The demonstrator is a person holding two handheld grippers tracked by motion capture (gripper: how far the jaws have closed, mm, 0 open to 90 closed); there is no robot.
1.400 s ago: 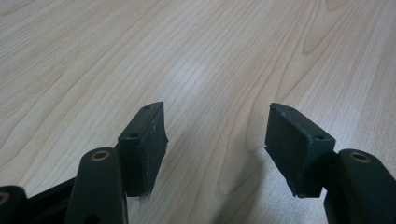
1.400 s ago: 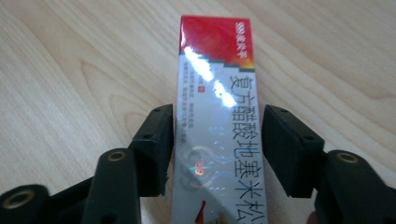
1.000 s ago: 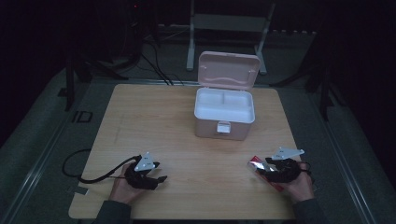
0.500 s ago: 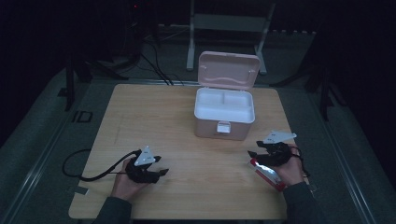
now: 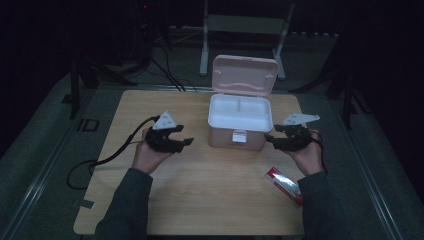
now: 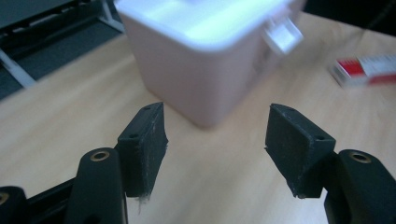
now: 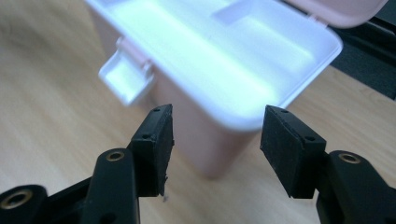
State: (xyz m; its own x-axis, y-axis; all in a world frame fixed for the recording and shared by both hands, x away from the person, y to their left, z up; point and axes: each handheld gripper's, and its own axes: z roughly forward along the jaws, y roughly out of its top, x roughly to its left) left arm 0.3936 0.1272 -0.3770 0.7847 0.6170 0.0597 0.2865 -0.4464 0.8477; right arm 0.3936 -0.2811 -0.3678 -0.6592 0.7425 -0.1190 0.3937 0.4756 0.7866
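Pink plastic box (image 5: 240, 122) with its hinged lid raised stands on the light wooden table (image 5: 200, 195), toward the far side, its white latch (image 5: 239, 136) facing the person. Left claw (image 5: 182, 143) and right claw (image 5: 270, 140) flank it, both jaws spread wide, empty. Near the right forearm lies a red-and-white flat packet (image 5: 285, 184).

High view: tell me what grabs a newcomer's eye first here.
The pink box stands at the middle of the wooden table, lid up and white tray bare. The left gripper and right gripper flank it, both open and empty. A small red-and-white packet lies near the person's right forearm.
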